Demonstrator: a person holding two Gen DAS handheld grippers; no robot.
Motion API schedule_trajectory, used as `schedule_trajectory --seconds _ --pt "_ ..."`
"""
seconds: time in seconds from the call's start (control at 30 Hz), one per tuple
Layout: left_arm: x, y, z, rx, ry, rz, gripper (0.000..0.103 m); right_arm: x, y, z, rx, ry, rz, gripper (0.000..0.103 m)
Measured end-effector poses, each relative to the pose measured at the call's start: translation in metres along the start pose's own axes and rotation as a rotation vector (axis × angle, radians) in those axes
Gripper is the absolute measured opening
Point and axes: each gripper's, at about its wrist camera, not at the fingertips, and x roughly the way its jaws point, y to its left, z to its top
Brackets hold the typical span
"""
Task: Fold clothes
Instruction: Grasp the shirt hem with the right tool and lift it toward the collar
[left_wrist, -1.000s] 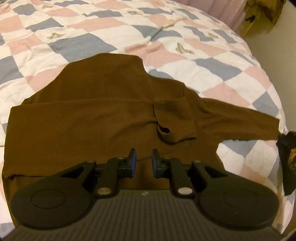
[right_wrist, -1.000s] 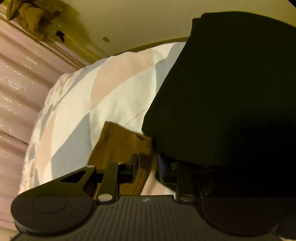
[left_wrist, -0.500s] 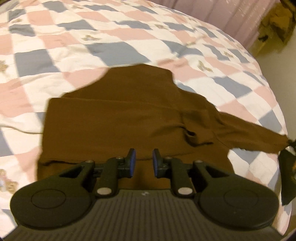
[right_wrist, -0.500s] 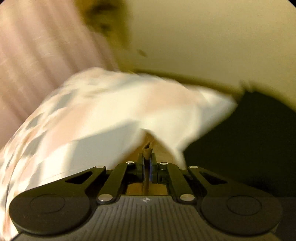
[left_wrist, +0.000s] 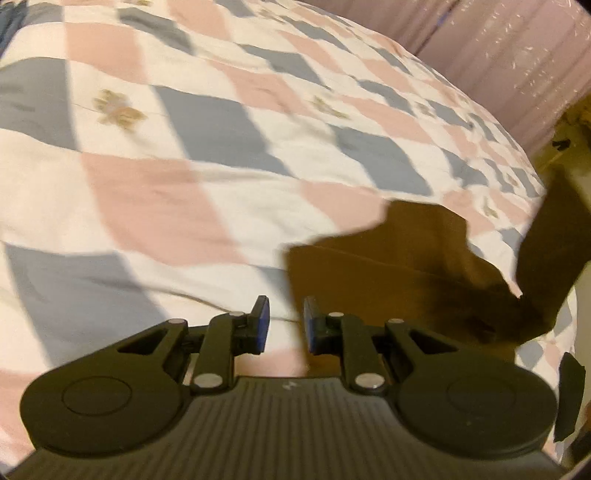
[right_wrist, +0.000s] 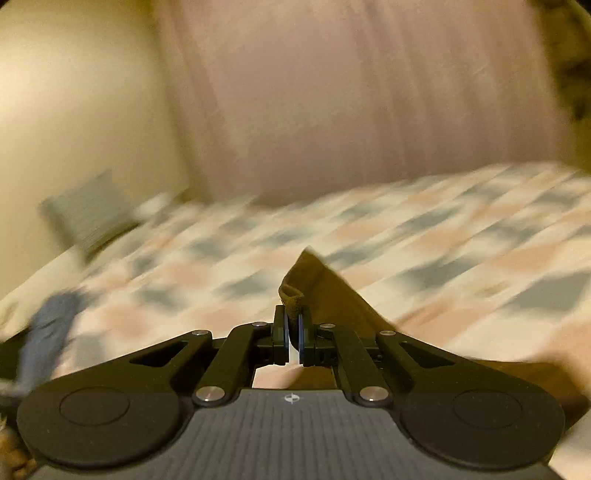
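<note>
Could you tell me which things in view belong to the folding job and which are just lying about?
Part of the job:
- brown garment, its sleeve pinched in the shut right gripper
- left gripper, empty
- quilt it lies on

Lying about:
- grey pillow
- blue cloth
- pink curtain

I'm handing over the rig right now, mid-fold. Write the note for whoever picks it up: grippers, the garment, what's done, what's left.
Right gripper: shut on an edge of the brown garment, lifted above the checked quilt.
Left gripper: jaws apart, nothing between them, over the quilt just left of the garment.
Garment: most of it lies on the bed; part of it is raised at the right of the left wrist view.
Done: one edge gripped and lifted.
Left: lay that edge over, then finish the folds. The right view is blurred.
</note>
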Motion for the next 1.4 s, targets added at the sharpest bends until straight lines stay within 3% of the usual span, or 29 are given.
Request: schedule_trajectory --seconds 0.1,0.13,0.2,0.27,0.37,0.5,0.57,0.63,0.73,0.8,0.93,1.03,1.07,1.1,1.13,1.17,1.33,1.4 --pt "0.003 0.048 0.009 -0.005 0.032 0.000 0.015 0.047 0.086 -0.054 -0.091 0.131 0.036 0.005" --pt "0.008 0.061 0.010 -0.009 0.053 -0.010 0.015 0.066 0.103 -0.078 -0.108 0.210 0.042 0.006" --pt "0.020 0.079 0.011 -0.007 0.106 -0.034 0.015 0.095 0.134 -0.122 -0.137 0.389 0.027 0.023" --pt "0.033 0.087 0.012 -0.006 0.149 -0.083 0.015 0.102 0.159 -0.152 -0.164 0.499 0.003 0.028" --pt "0.052 0.089 0.019 -0.053 0.186 -0.216 0.022 0.082 0.176 -0.163 -0.123 0.496 -0.015 0.040" --pt "0.095 0.065 0.035 -0.019 0.258 -0.320 0.025 0.071 0.158 -0.145 0.100 0.459 -0.066 0.040" --pt "0.120 0.054 0.039 -0.020 0.330 -0.377 0.029 0.068 0.136 -0.141 0.352 0.438 -0.042 0.040" --pt "0.140 0.045 0.039 0.009 0.391 -0.387 0.029 0.073 0.107 -0.142 0.625 0.413 -0.044 0.040" --pt "0.154 0.036 0.038 0.118 0.445 -0.391 0.029 0.072 0.081 -0.159 0.948 0.367 -0.148 0.043" --pt "0.158 0.038 0.044 0.143 0.460 -0.406 0.029 0.071 0.071 -0.172 1.094 0.346 -0.177 0.040" --pt "0.166 0.044 0.058 0.116 0.472 -0.439 0.031 0.078 0.072 -0.175 1.081 0.330 -0.183 0.041" --pt "0.171 0.040 0.055 0.165 0.492 -0.447 0.031 0.087 0.074 -0.175 1.070 0.326 -0.204 0.040" --pt "0.172 0.039 0.053 0.178 0.498 -0.457 0.027 0.090 0.075 -0.175 1.063 0.331 -0.210 0.030" --pt "0.172 0.037 0.052 0.188 0.505 -0.467 0.015 0.092 0.076 -0.176 1.062 0.344 -0.207 0.008" --pt "0.171 0.035 0.051 0.205 0.507 -0.474 0.005 0.093 0.077 -0.177 1.069 0.357 -0.207 0.006" --pt "0.168 0.032 0.051 0.225 0.501 -0.476 0.004 0.092 0.078 -0.177 1.082 0.356 -0.211 0.006" --pt "0.116 0.034 0.071 0.264 0.369 -0.548 0.004 0.078 0.093 -0.152 1.110 0.291 -0.165 0.006" --pt "0.098 0.040 0.077 0.270 0.323 -0.539 0.004 0.077 0.101 -0.142 1.114 0.284 -0.127 0.006"
